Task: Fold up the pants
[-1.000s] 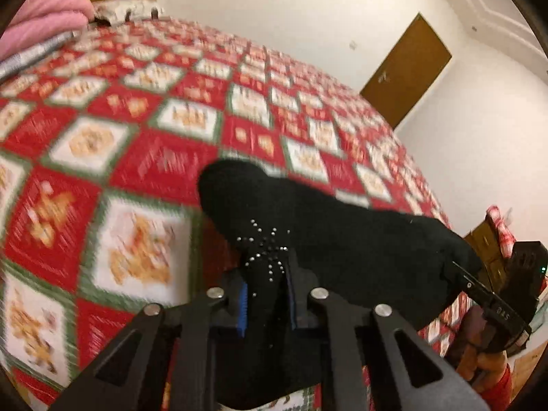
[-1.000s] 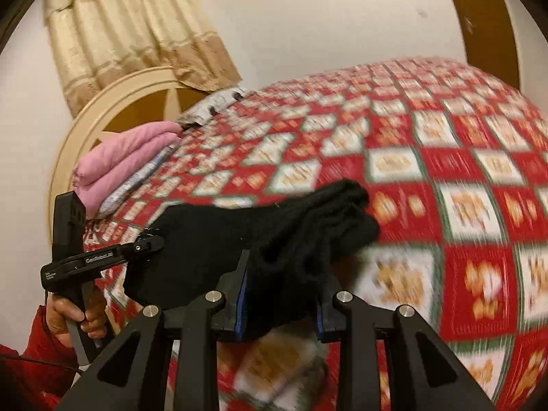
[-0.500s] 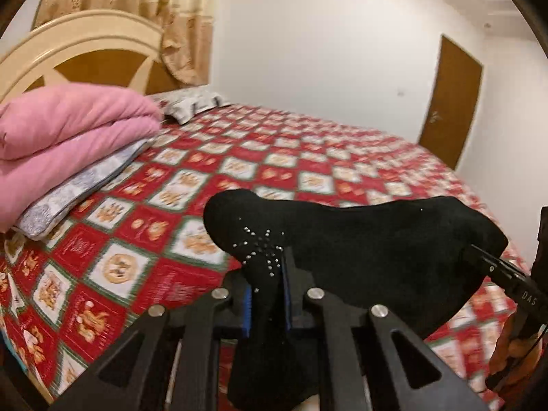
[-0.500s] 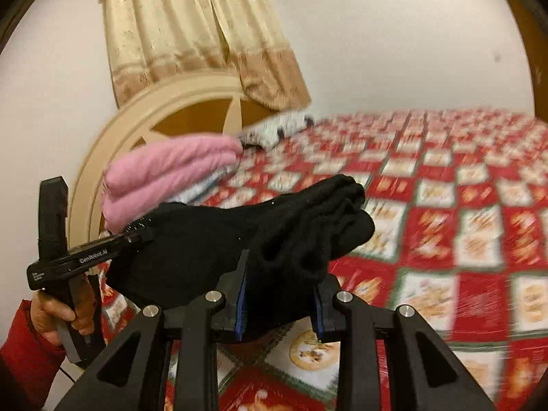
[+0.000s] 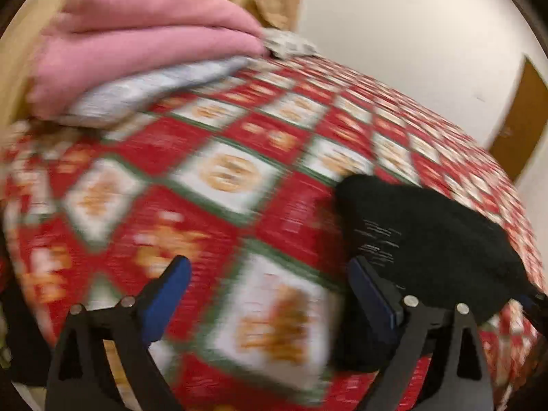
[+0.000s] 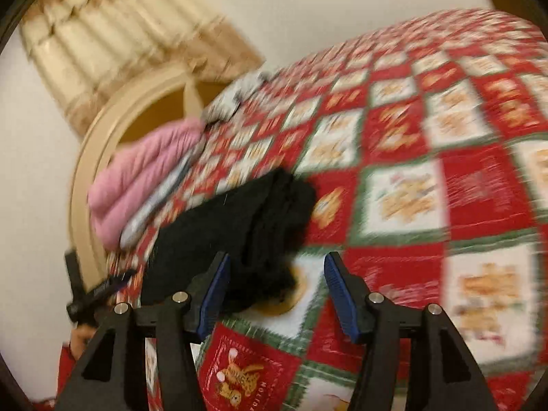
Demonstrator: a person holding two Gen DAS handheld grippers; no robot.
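The black pants (image 5: 428,236) lie folded in a bundle on the red patterned bedspread (image 5: 212,178), near its front edge. My left gripper (image 5: 270,284) is open and empty, just left of the bundle, with its right finger next to the cloth. In the right wrist view the same pants (image 6: 246,222) lie ahead and left of my right gripper (image 6: 277,281), which is open. Its left finger (image 6: 214,287) is beside the bundle's near end. The left gripper (image 6: 99,291) also shows in the right wrist view at far left. Both views are blurred by motion.
A folded pink blanket (image 5: 137,37) and grey pillows (image 5: 144,92) lie by the cream headboard (image 6: 102,130). A curtain (image 6: 120,44) hangs behind it. A brown door (image 5: 520,116) stands at the far right wall. The bedspread (image 6: 445,171) stretches far to the right.
Both grippers have opened and let go of the black pants, which now lie on the bed. Both cameras have swung downward and are moving fast.
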